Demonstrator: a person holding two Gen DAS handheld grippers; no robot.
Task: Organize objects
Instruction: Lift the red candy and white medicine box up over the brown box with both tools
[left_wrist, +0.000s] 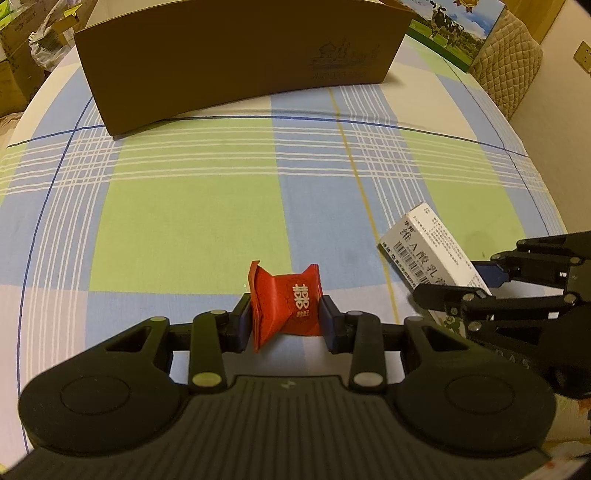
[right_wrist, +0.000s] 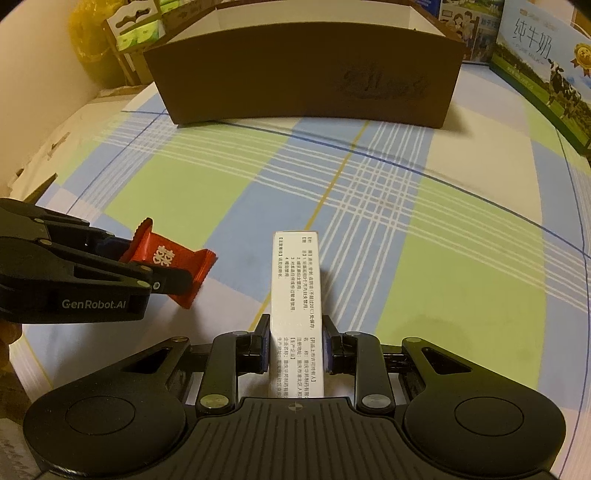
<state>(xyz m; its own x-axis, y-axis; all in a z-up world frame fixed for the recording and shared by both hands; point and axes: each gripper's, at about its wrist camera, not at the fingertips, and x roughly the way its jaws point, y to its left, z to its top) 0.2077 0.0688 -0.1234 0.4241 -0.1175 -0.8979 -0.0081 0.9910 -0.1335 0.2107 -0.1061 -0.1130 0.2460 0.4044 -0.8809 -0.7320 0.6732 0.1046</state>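
Two things are in my grip: my left gripper (left_wrist: 286, 319) is clenched on the red candy packet (left_wrist: 286, 306), my right gripper (right_wrist: 294, 349) on the white carton (right_wrist: 297, 306), whose long axis points straight ahead. Both hang above the checked table (right_wrist: 461, 266). The brown cardboard box (right_wrist: 303, 77) stands open-topped ahead of both, neither hand clearly nearer.

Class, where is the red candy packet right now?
The red candy packet is clamped in the left gripper, above the checked cloth, left of the white box.
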